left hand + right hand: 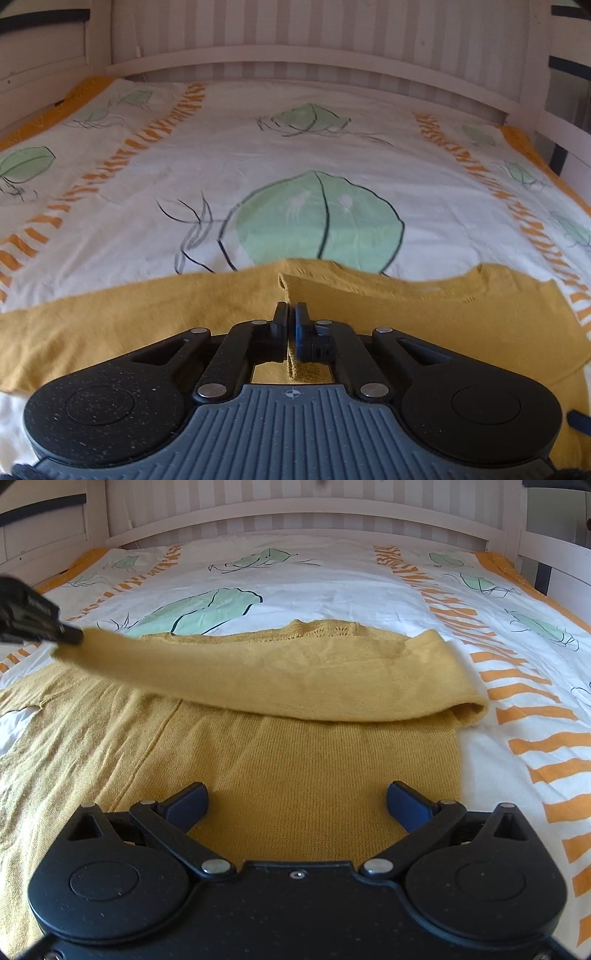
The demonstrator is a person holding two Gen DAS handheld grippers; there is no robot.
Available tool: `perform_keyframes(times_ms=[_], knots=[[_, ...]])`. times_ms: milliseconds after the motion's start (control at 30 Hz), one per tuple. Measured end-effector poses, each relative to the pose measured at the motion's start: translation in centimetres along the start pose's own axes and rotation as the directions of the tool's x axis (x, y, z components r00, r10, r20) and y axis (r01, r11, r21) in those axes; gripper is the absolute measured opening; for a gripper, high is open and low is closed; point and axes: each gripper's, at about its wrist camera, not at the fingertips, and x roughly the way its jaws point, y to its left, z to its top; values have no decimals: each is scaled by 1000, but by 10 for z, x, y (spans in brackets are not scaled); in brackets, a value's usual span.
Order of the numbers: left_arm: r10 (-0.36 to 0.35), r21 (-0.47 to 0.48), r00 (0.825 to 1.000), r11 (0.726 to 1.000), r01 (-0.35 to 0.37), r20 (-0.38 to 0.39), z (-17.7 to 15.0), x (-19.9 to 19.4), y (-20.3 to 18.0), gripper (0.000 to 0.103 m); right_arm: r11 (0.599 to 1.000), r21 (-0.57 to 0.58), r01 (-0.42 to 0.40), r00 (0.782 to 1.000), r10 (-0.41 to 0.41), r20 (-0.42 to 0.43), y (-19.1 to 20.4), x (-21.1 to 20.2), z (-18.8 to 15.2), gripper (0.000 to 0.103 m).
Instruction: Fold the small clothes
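Note:
A mustard-yellow knit sweater [314, 768] lies flat on the bed. Its sleeve [258, 679] is lifted and stretched leftward across the body. My left gripper [291, 314] is shut on the sleeve's end [295, 288]; it also shows at the left edge of the right wrist view [72, 635], holding the sleeve above the sweater. My right gripper [295, 805] is open and empty, low over the sweater's lower body, fingers apart on either side of the knit.
The bed cover [258, 155] is white with green leaf prints and orange striped bands. A white wooden bed frame [295, 59] runs along the far side, with rails at left and right. Striped wall behind.

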Motion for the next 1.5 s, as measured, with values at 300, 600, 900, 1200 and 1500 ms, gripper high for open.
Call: perform_keyframes(times_ms=[300, 600, 900, 1200, 1500], knots=[[108, 28, 987, 994, -106, -121, -15, 32, 21, 4, 1000, -1, -1, 1000, 1, 0, -1, 0, 0, 103], [149, 23, 977, 989, -147, -151, -43, 42, 46, 28, 1000, 3, 0, 1000, 0, -3, -1, 0, 0, 103], [72, -64, 991, 995, -79, -110, -41, 9, 85, 44, 1000, 15, -2, 1000, 2, 2, 0, -2, 4, 103], [189, -224, 976, 952, -210, -110, -37, -24, 188, 49, 985, 64, -162, 985, 158, 65, -1, -12, 14, 102], [329, -355, 930, 860, -366, -162, -58, -48, 292, 51, 950, 135, -281, 957, 267, 116, -2, -11, 16, 103]])
